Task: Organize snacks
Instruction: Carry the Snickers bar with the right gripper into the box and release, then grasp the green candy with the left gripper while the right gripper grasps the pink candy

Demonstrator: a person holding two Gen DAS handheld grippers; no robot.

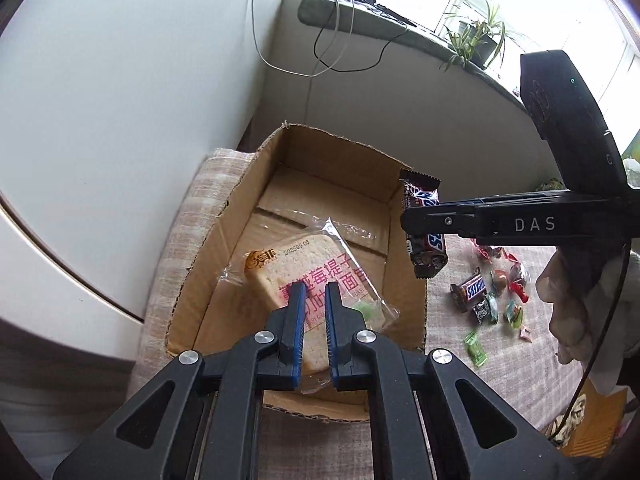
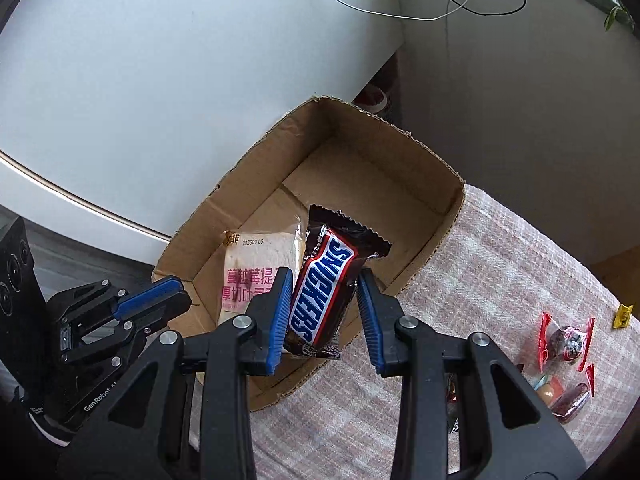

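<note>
An open cardboard box (image 1: pixel 224 240) (image 2: pixel 420 160) stands on a checked cloth. A wrapped slice of bread (image 1: pixel 296 268) (image 2: pixel 256 272) lies inside it. My left gripper (image 1: pixel 312 292) hangs over the box with its jaws a narrow gap apart above the bread; nothing is clearly held between them. It also shows in the right wrist view (image 2: pixel 160 296). My right gripper (image 2: pixel 324 280) is shut on a Snickers bar (image 2: pixel 324 292) and holds it upright over the box's right wall; the bar also shows in the left wrist view (image 1: pixel 424 232).
Loose sweets and another Snickers (image 1: pixel 470 290) lie on the cloth to the right of the box, including red-wrapped ones (image 2: pixel 564 344). A white wall with hanging cables (image 1: pixel 332 40) is behind the box. A window sill with a plant (image 1: pixel 476 40) is at the back right.
</note>
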